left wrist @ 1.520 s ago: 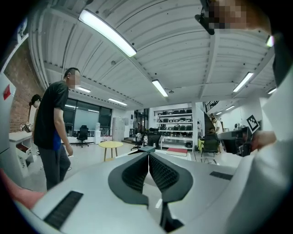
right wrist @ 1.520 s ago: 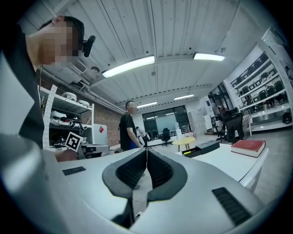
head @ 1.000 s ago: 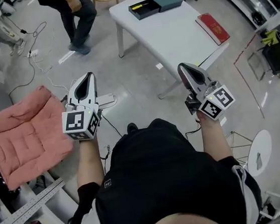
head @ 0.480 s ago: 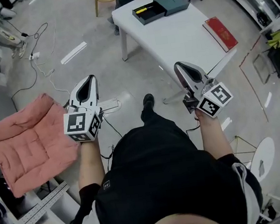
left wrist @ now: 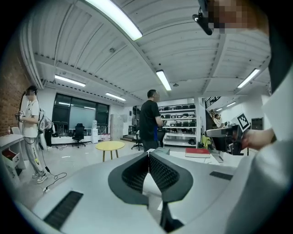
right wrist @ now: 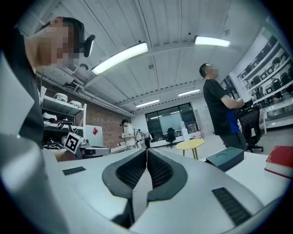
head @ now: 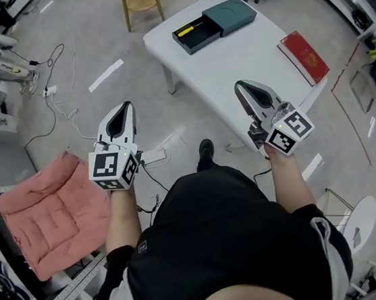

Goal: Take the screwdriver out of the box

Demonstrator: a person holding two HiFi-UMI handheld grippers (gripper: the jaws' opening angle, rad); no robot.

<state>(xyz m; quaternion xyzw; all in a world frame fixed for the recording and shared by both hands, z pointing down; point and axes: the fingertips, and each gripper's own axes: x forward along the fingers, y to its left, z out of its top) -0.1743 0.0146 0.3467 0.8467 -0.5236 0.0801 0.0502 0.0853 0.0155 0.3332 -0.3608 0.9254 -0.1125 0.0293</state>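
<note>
Currently the left grey hand-held gripper (head: 126, 107) is closed and empty, the yellow-handled screwdriver (head: 187, 30) lies in an open black box (head: 206, 35) far across the white table (head: 245, 61), and the closed, empty right gripper (head: 241, 86) should probably open before reaching in.

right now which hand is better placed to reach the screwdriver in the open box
Right, probably. The right gripper is over the table's near edge, nearer the screwdriver in the box; the left gripper is over floor beside the table. Both are shut and empty.
</note>
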